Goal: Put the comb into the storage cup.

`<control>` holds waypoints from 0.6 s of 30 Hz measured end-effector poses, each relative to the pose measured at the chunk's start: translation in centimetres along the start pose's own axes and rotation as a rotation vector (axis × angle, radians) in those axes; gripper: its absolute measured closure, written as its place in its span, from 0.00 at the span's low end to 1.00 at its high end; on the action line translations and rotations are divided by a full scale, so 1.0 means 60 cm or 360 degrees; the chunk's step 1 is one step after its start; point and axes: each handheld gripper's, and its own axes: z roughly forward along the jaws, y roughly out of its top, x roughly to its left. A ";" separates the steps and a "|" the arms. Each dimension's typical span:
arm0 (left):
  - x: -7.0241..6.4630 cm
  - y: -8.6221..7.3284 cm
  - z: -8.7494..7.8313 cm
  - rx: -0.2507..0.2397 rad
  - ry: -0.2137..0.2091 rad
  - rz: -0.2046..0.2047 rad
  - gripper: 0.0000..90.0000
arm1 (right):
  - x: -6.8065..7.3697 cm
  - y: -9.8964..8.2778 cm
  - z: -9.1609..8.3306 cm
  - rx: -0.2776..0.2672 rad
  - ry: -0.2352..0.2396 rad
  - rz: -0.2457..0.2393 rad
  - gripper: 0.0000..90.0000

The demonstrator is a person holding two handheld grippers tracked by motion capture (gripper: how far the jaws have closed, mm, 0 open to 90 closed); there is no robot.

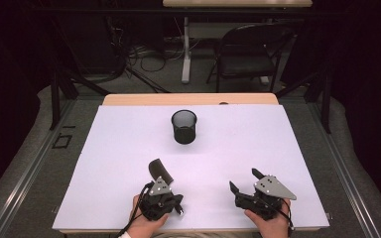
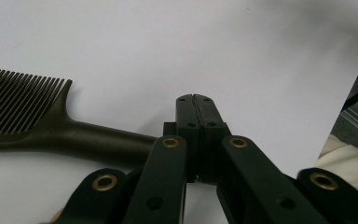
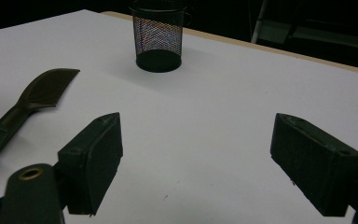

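Seen from the high view, a dark plastic comb with a long handle (image 1: 160, 171) is gripped by the left gripper (image 1: 164, 186) near the front edge of the white table sheet (image 1: 119, 148), its toothed end angled away toward the table's middle. A black wire-mesh cup (image 1: 184, 126) stands upright farther back, well apart from both grippers. The right gripper (image 1: 243, 179) is held to the right with its jaws spread wide and nothing between them.

From the left gripper view, the jaws are pressed together at the tip, and the comb (image 2: 51, 126) is seen passing behind them, its handle clamped.

From the right gripper view, the two black jaws stand far apart over bare sheet, with the comb (image 3: 37, 93) at the left and the mesh cup (image 3: 158, 37) ahead.
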 end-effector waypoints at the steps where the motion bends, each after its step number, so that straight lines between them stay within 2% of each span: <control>1: 0.000 0.000 0.000 0.0000 0.0000 0.0000 1.00 | 0.000 0.000 0.000 0.0000 0.0000 0.0000 0.19; 11: 0.002 -0.002 -0.004 0.0030 0.0007 0.0023 1.00 | 0.000 0.000 0.000 -0.0004 0.0002 -0.0001 0.19; 18: 0.002 -0.007 -0.007 0.0047 0.0016 0.0006 1.00 | -0.001 0.000 0.000 -0.0003 0.0002 -0.0003 0.19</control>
